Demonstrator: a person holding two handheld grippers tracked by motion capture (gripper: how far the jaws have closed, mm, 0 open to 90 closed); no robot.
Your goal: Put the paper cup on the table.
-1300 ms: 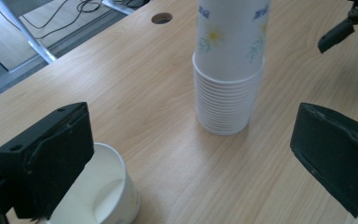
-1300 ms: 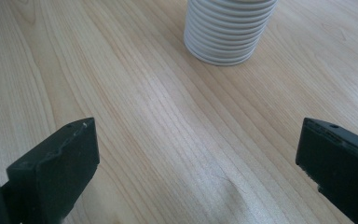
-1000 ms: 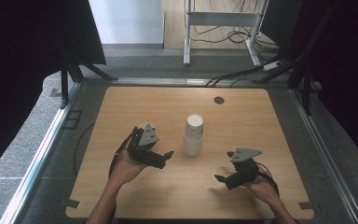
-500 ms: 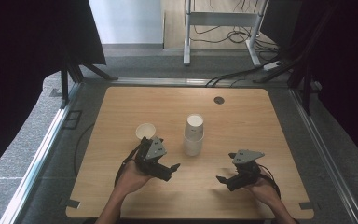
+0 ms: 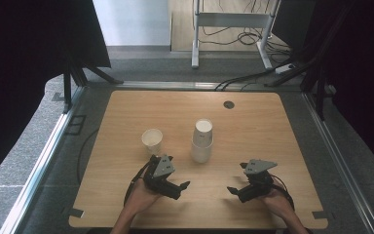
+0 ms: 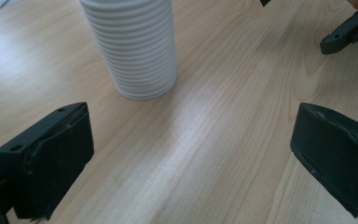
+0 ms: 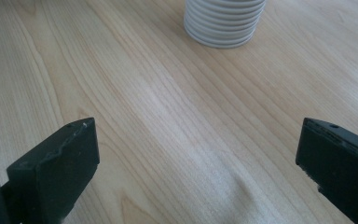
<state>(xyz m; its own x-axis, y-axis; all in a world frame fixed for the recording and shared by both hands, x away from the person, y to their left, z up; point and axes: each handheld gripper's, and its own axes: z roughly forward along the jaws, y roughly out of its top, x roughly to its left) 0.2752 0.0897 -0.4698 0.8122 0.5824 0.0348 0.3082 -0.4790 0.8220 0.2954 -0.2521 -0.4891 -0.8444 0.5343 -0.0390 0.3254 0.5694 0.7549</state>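
A stack of white paper cups [image 5: 202,141] stands upside down near the middle of the wooden table [image 5: 253,126]. A single white cup [image 5: 152,140] stands upright to its left. My left gripper [image 5: 184,186] is open near the front edge, below the single cup, with nothing between its jaws. Its own view shows the ribbed stack [image 6: 133,46] ahead and the other gripper's jaw tip at the upper right. My right gripper [image 5: 233,191] is open at the front right, empty, facing the stack [image 7: 223,21].
A small dark round grommet [image 5: 229,104] sits near the table's far edge. Dark curtains stand on both sides. A metal frame leg and cables lie on the floor beyond the table.
My left gripper has pulled back toward the front edge, away from the single cup, which now stands alone upright left of the stack. The right gripper has barely moved.
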